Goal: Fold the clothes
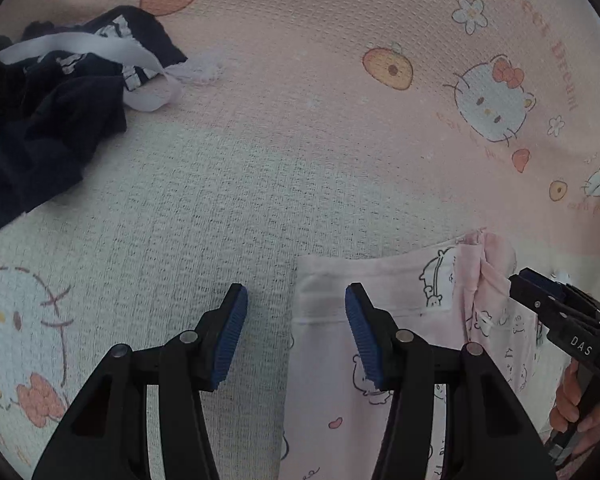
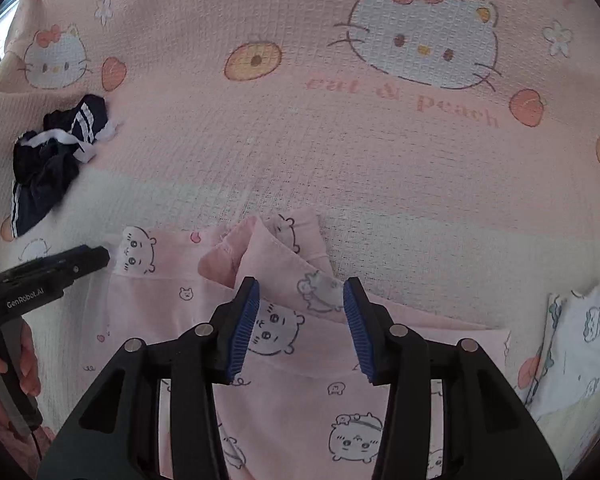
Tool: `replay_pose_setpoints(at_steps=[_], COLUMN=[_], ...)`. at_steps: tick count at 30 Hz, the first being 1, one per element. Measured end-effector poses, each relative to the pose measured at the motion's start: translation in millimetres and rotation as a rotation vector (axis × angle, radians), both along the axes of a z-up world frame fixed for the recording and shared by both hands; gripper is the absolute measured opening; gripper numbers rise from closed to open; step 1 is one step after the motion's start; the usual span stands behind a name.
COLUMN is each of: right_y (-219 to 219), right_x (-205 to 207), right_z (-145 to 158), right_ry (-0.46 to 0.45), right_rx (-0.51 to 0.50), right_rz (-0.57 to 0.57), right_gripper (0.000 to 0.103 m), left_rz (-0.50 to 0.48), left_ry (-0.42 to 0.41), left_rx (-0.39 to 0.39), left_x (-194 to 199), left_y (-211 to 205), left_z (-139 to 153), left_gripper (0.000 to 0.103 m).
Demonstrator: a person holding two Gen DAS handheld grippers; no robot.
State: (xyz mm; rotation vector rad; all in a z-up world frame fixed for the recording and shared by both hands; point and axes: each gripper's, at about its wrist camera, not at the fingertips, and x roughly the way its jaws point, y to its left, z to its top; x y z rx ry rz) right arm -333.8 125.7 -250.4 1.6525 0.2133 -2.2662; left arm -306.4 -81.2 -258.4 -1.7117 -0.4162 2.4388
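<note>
Your left tongs [image 1: 296, 330] are spread, with nothing pinched between the 2 blue pads: the left pad hangs over the bare bedspread [image 1: 300, 120], the right pad over the white left edge of the pink pajama garment [image 1: 380, 280], so the cloth's edge runs up between them. Whether either pad touches the fabric you cannot tell from this view. Your right tongs [image 2: 301, 322] are also spread and grip nothing; they hover above the garment's middle, where a printed bear face shows in the gap and a folded pink flap lies just beyond the tips. The garment [image 2: 300, 380] lies flat on the bed near its close edge, under both tools, its top hem facing away from you. A crumpled navy garment with white stripes [image 1: 40, 128] sits well apart, toward the far left of the bed. A folded white printed cloth [image 2: 580, 340] rests near the right side, just beside the pink piece. In each view your other hand shows at the frame's edge, wrapped around its tool's handle.
</note>
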Motion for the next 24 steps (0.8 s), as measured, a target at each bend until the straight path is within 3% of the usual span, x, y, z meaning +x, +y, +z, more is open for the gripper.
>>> replay_pose_setpoints(at_steps=[3,4,5,6,7,8,9,14,16,19,21,24], right_y=[-3,-2,-1,3,9,15,21,57,69,89,92,94], right_x=[2,5,7,9,9,9,9,4,-1,-8,-8,-7], right_z=[-17,-21,-23,-23,-20,-17,-14,5,-8,-16,1,31], right_ry=[-0.043,-0.039,-0.028,-0.019,-0.011,-0.004,0.004,0.059,-0.004,-0.077,-0.006,0.14], right_rx=[-0.021,-0.022,-0.015,-0.018,-0.031,-0.043,-0.056,0.024,0.07,0.002,0.036,0.101], right_rz=[0.036,0.037,0.031,0.018,-0.001,-0.021,-0.041,-0.108,-0.127,-0.179,-0.218,-0.282], right_gripper=[0.05,0.049,0.04,0.027,0.022,0.01,0.009,0.008,0.01,0.024,0.034,0.038], left_rz=[-0.042,-0.055,-0.066,-0.064,-0.05,-0.034,-0.019,0.096,0.11,0.106,0.095,0.078], left_ry=[0.003,0.006,0.012,0.014,0.011,0.009,0.006,0.023,0.01,-0.011,-0.012,-0.012], left_rx=[-0.033,-0.046,-0.064,-0.09,-0.07,-0.04,-0.011,-0.005,0.001,0.006,0.019,0.038], left_x=[-7,-8,-11,-14,-16,-18,-21,-5,-1,-1,-1,-2], left_y=[14,19,23,25,22,17,12,-33,-43,-51,-52,-53], left_z=[13,16,22,27,32,36,40,43,37,24,23,22], left_gripper=[0.053,0.047,0.02,0.008,0.007,0.006,0.005,0.005,0.005,0.005,0.005,0.006])
